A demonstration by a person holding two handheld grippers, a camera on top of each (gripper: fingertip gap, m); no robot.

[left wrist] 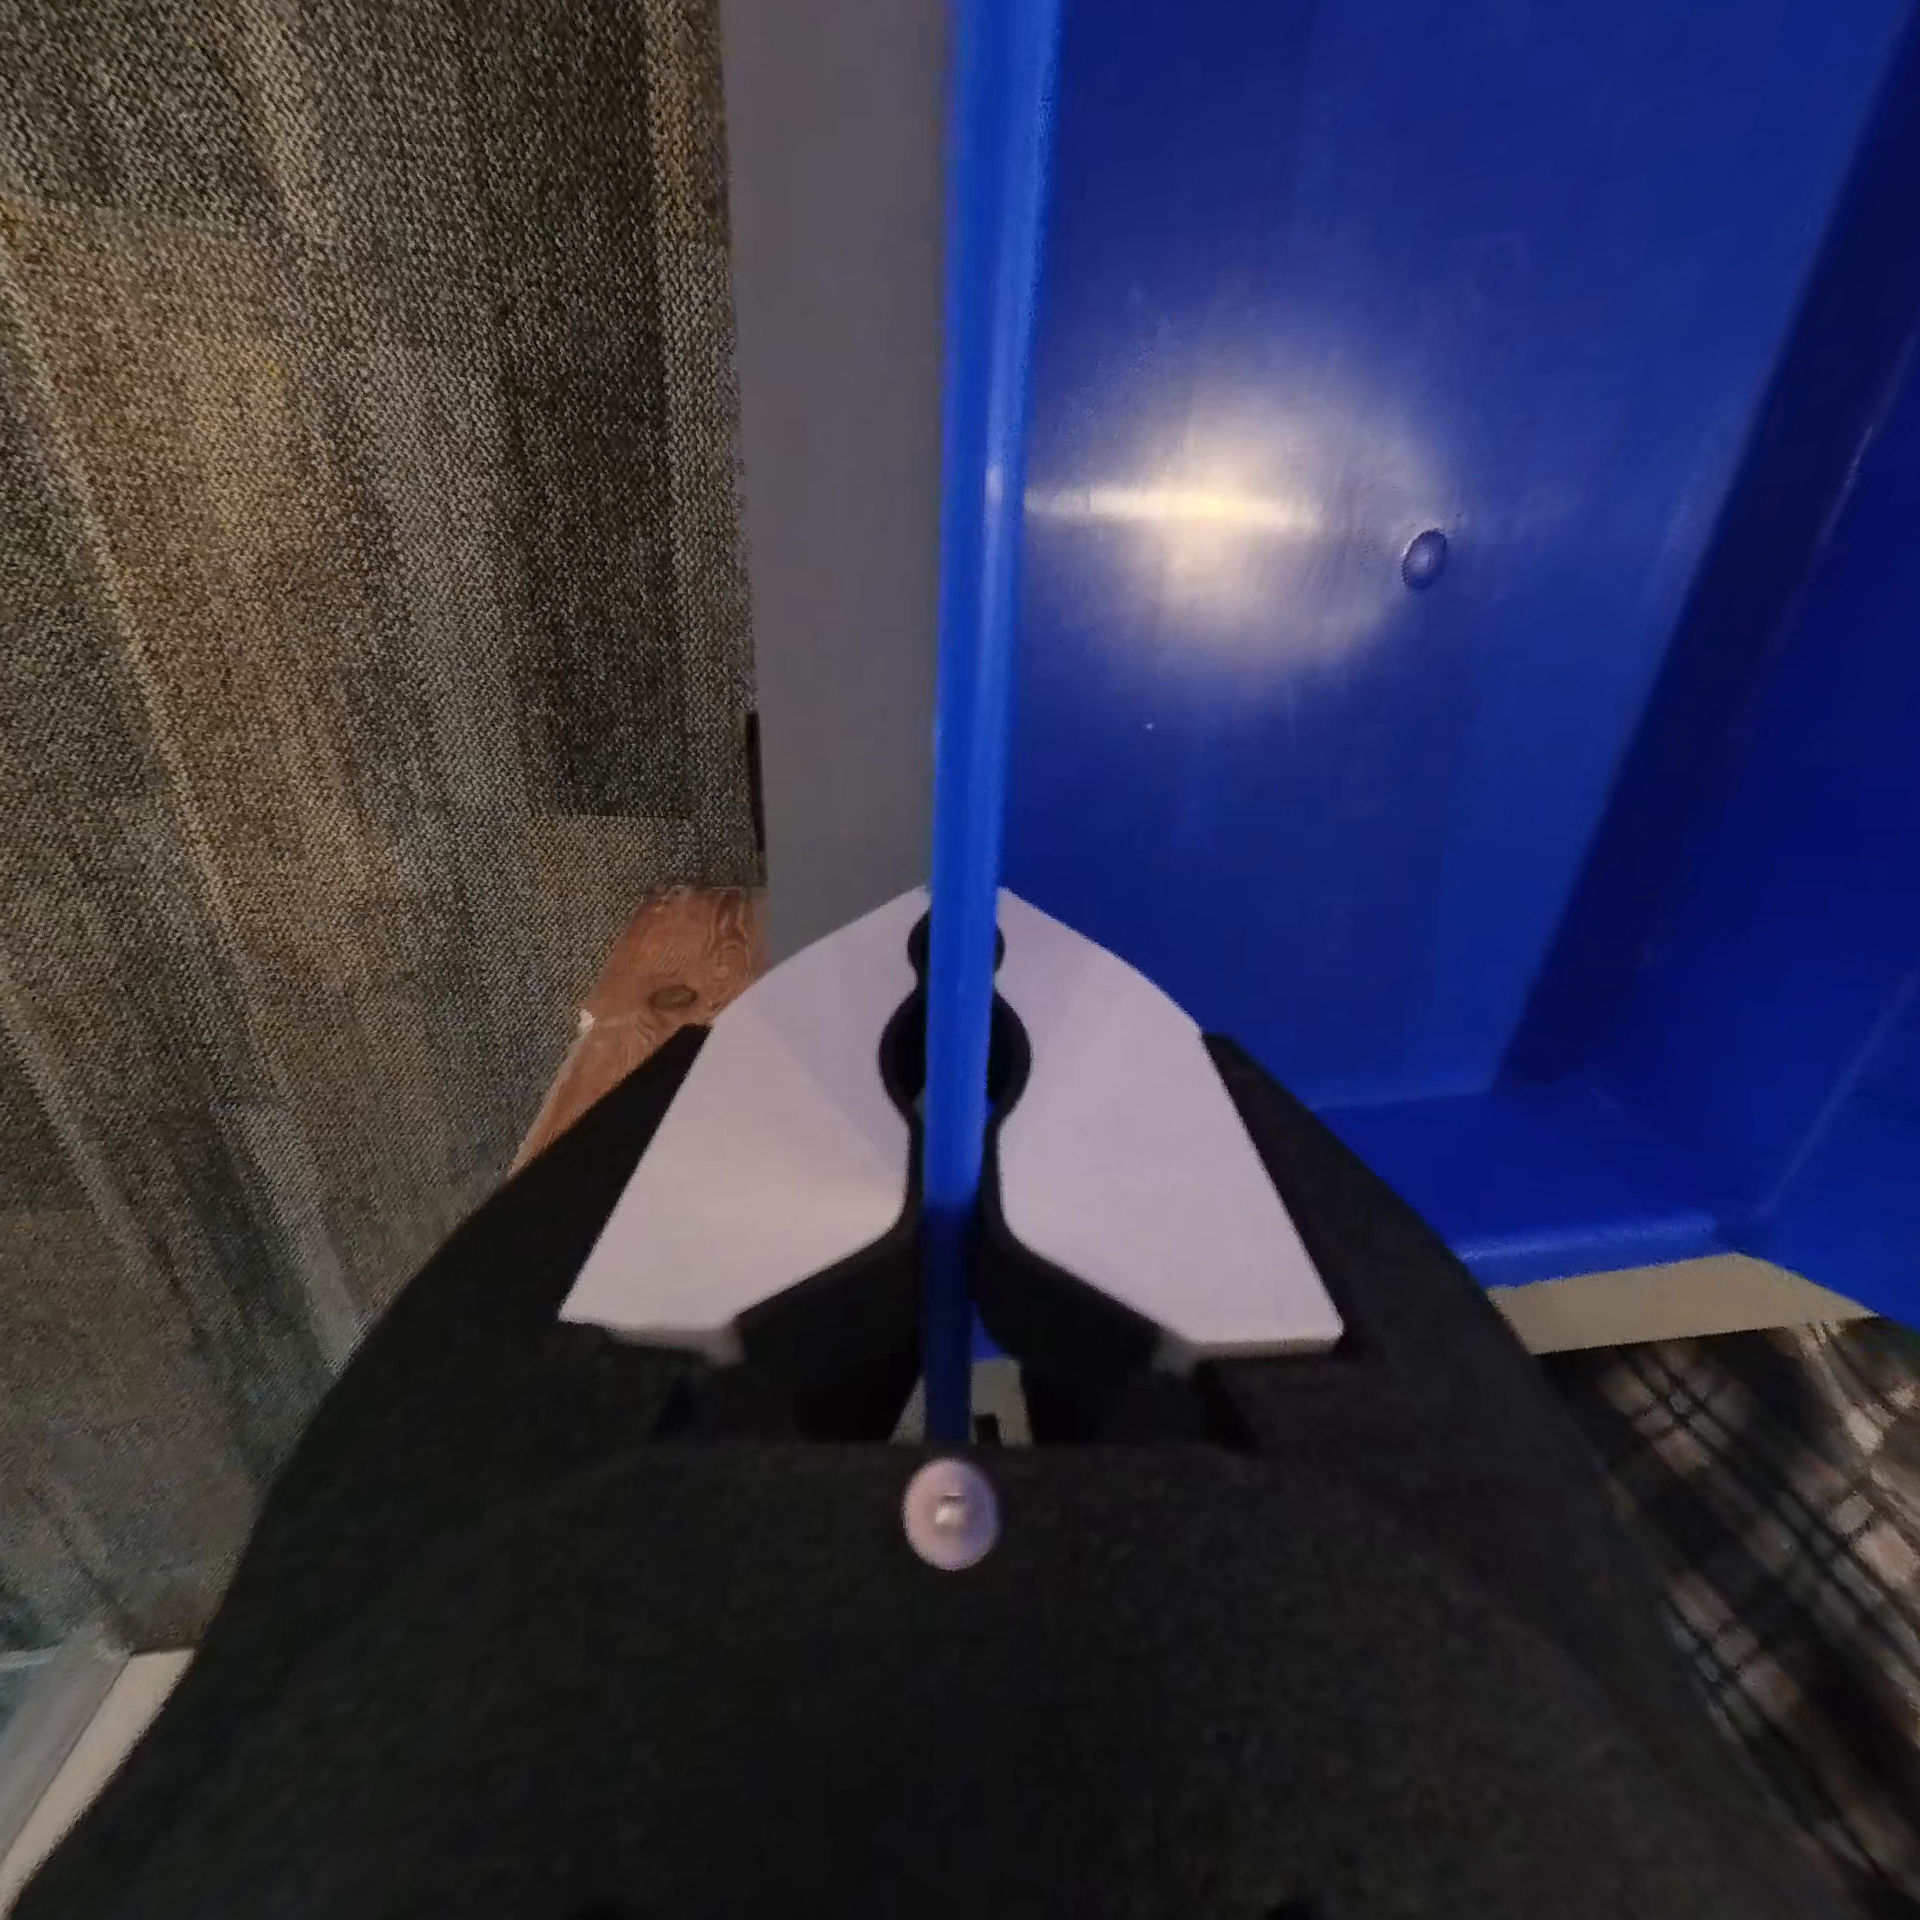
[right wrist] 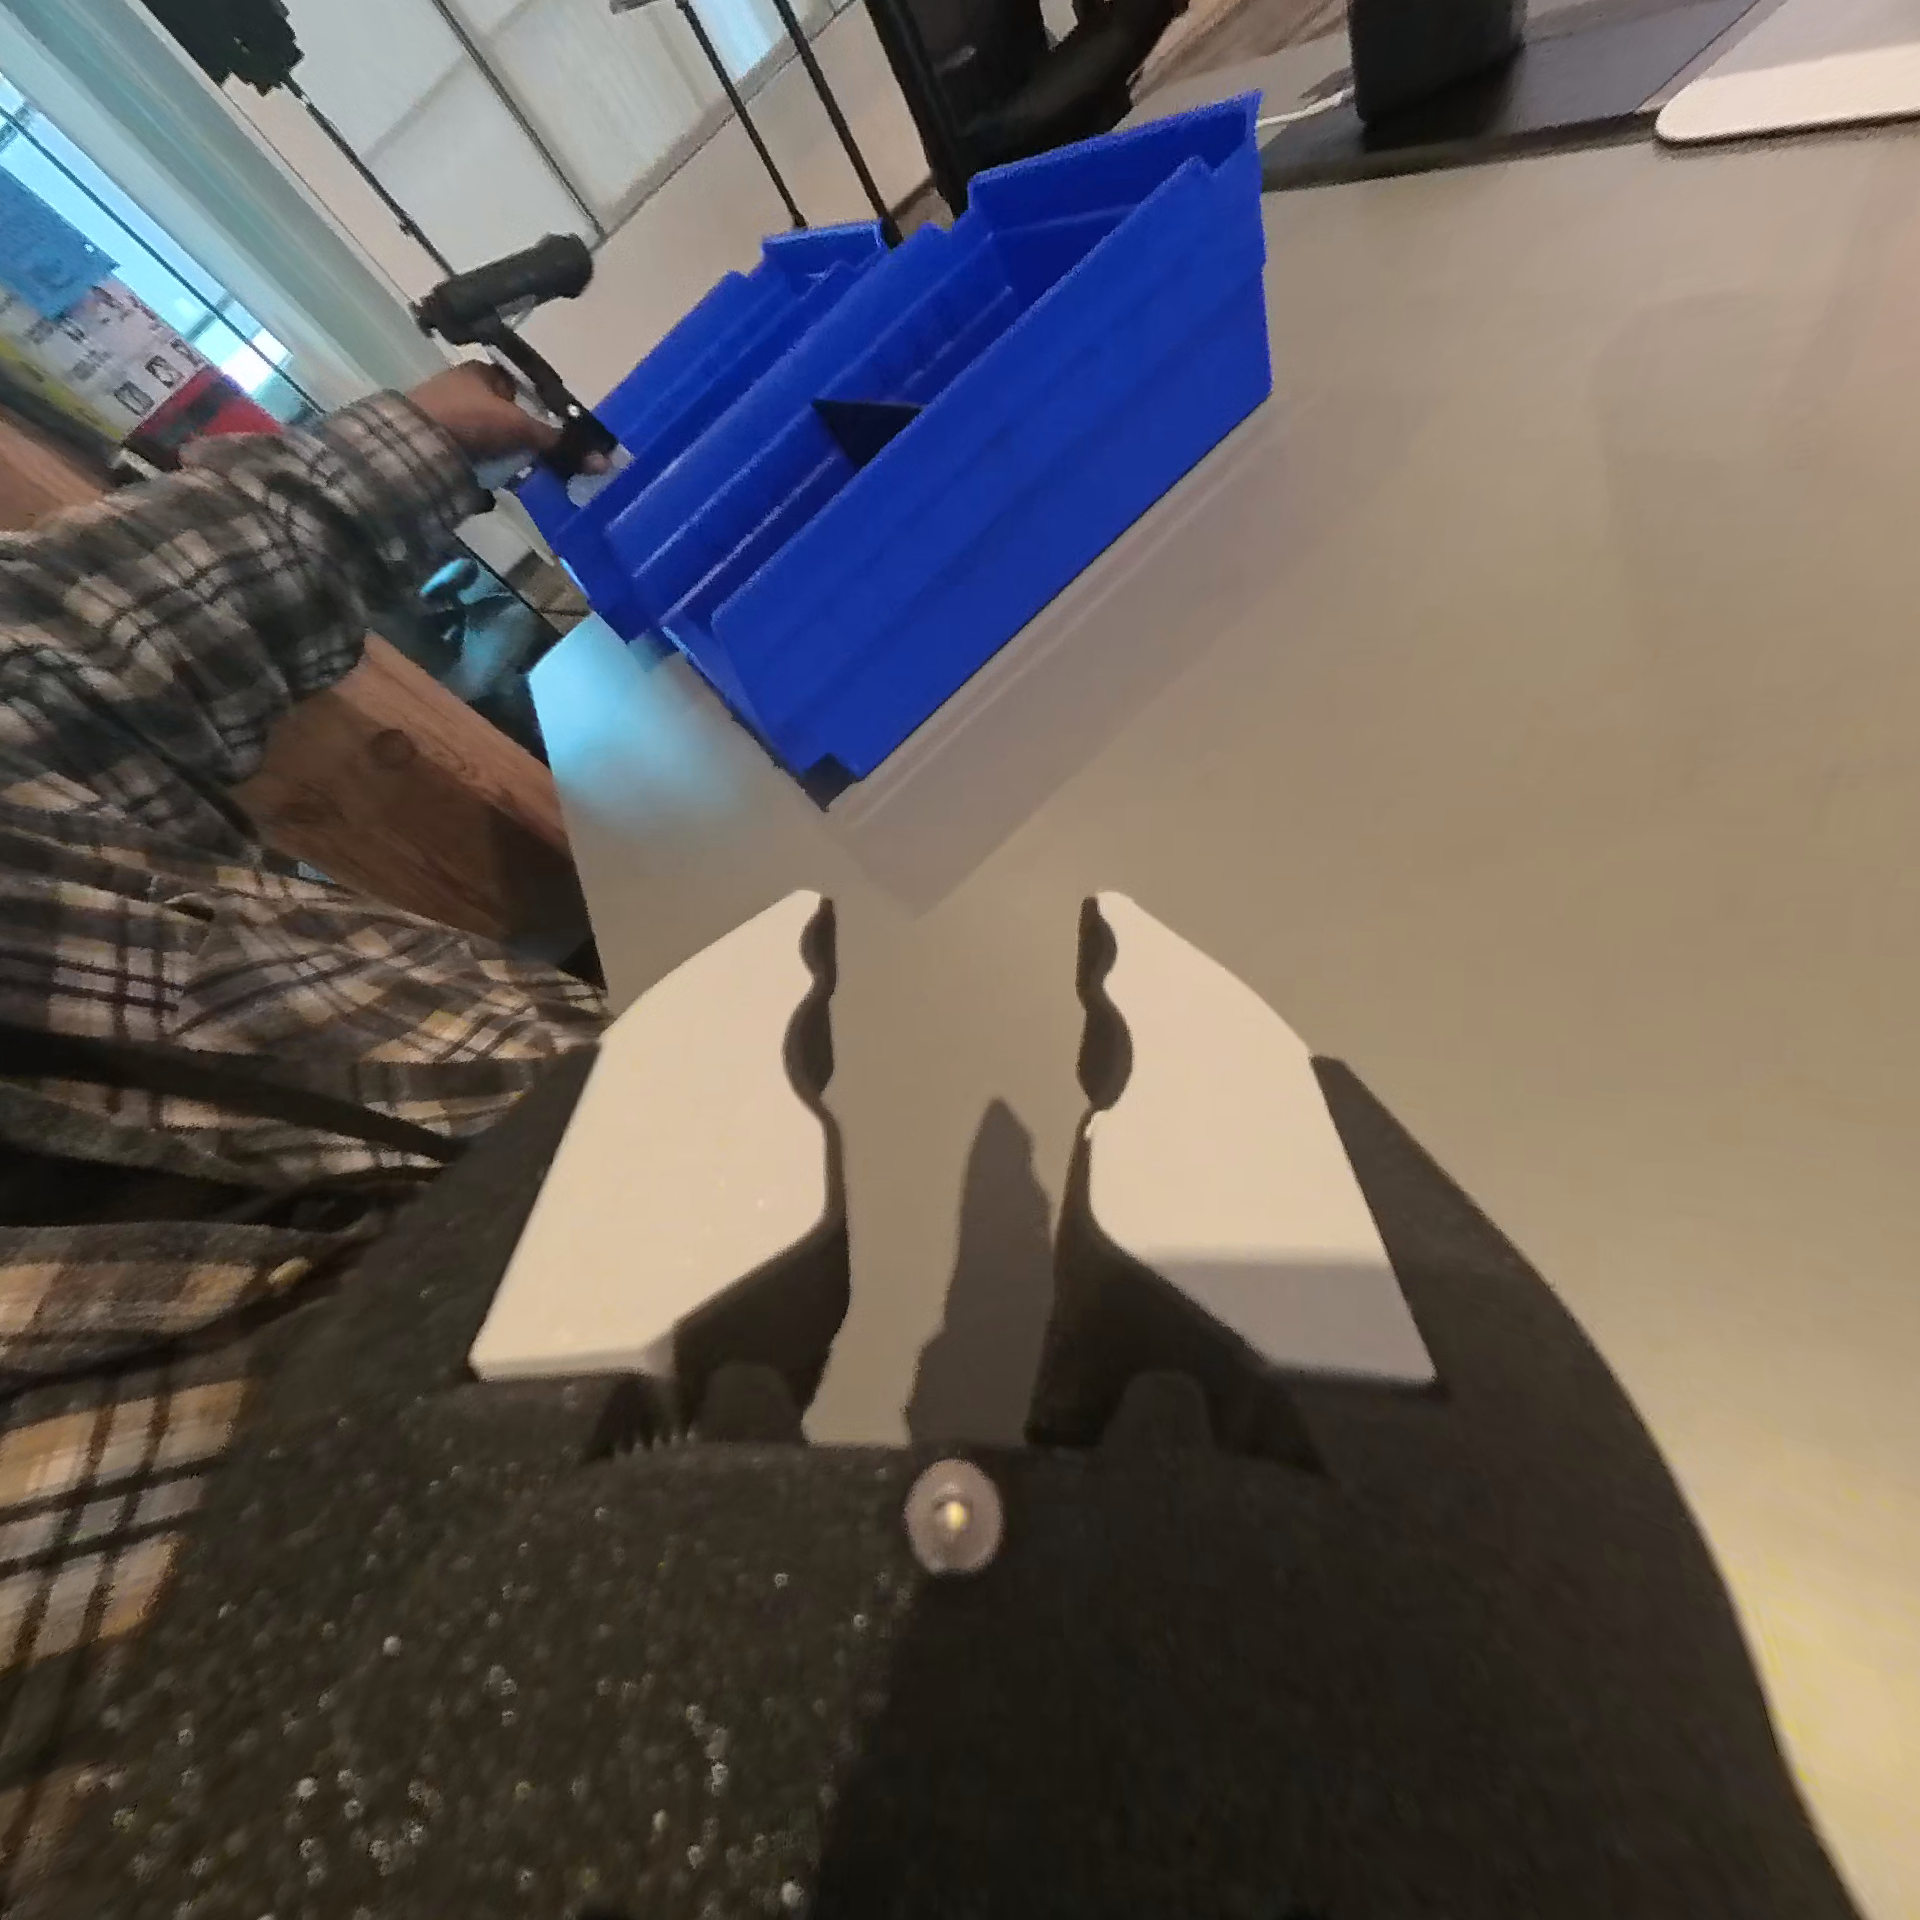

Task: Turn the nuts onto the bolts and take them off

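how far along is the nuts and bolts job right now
Nothing looks done yet: no nuts or bolts show in either view. In hand: the left gripper is shut on the wall of a blue bin, jaws pinching its edge. The right gripper hangs open and empty over the grey table. All the threading and unthreading is left.

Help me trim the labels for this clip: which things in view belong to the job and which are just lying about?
Job:
left gripper, shut on the wall of the blue bin
right gripper, open and empty over the grey table
No nuts or bolts visible.

Lying about:
black stands
wooden block
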